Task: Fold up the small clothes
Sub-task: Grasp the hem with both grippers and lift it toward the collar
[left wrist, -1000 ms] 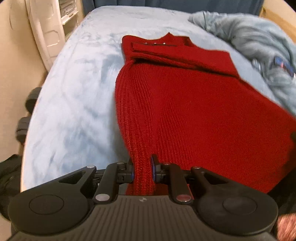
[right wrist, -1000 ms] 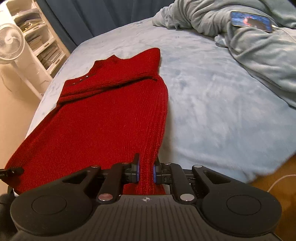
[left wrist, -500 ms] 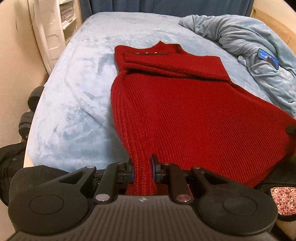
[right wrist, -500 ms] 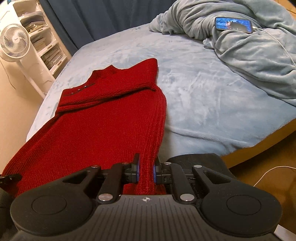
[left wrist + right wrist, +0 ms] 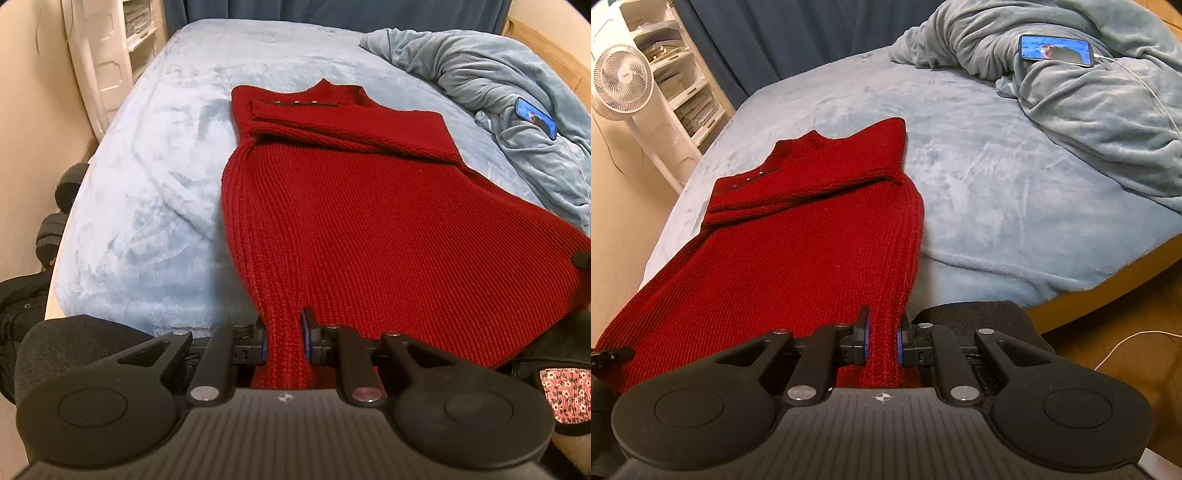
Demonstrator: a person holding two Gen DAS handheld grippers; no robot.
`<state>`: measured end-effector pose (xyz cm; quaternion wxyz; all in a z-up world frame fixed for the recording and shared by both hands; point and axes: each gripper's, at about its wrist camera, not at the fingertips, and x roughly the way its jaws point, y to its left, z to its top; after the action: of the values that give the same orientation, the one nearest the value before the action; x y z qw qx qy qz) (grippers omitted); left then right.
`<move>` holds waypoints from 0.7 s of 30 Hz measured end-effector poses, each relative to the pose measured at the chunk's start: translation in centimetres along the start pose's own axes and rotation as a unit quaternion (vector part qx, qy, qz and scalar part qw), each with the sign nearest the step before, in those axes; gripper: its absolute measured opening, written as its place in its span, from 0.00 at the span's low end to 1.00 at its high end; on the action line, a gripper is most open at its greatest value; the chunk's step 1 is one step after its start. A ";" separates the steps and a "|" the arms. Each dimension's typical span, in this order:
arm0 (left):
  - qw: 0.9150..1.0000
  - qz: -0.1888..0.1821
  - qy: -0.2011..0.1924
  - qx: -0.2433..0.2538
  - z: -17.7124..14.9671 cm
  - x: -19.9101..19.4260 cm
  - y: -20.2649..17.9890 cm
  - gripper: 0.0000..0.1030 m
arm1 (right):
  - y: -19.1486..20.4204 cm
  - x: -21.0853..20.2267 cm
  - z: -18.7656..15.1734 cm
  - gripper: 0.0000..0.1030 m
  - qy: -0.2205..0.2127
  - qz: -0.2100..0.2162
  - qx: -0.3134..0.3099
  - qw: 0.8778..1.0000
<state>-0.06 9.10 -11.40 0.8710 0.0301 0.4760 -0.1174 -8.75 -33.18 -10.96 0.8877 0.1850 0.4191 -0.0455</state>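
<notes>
A red knit sweater (image 5: 362, 221) lies stretched out on the light blue bed (image 5: 147, 177), collar at the far end, sleeves folded across its chest. My left gripper (image 5: 284, 338) is shut on the sweater's near left hem corner. In the right wrist view the same sweater (image 5: 798, 236) runs away from me, and my right gripper (image 5: 882, 336) is shut on its near right hem corner. The hem hangs past the bed's near edge between the two grippers. The tip of each gripper shows at the other view's edge.
A crumpled grey-blue blanket (image 5: 1089, 92) with a lit phone (image 5: 1056, 50) and its white cable lies on the bed's right side. A white fan (image 5: 622, 79) and shelves stand at the far left. Dumbbells (image 5: 59, 206) sit on the floor left of the bed.
Both grippers pulled back toward the bed's near edge with the hem, drawing the sweater long and flat. Since half a second ago they have kept still.
</notes>
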 end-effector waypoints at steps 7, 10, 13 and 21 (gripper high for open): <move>1.000 -0.002 0.018 -0.005 0.2 1.2 0.5 0.17 | -0.2 0.9 0.3 0.12 0.016 -0.001 0.012 1.000; 1.000 -0.006 0.027 -0.009 0.7 1.8 0.6 0.17 | -0.4 1.6 0.8 0.12 0.028 -0.003 0.018 0.999; 0.999 -0.022 0.043 -0.024 1.4 2.4 1.4 0.17 | -0.5 2.2 1.6 0.12 0.041 -0.003 0.024 0.999; 0.989 -0.084 0.063 -0.100 9.4 3.9 4.8 0.17 | -0.5 4.5 9.6 0.12 0.059 0.029 0.057 0.996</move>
<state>10.83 11.56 -9.85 0.8249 -0.0896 0.5402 -0.1402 1.01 -36.84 -8.93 0.8502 0.2501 0.4622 -0.0324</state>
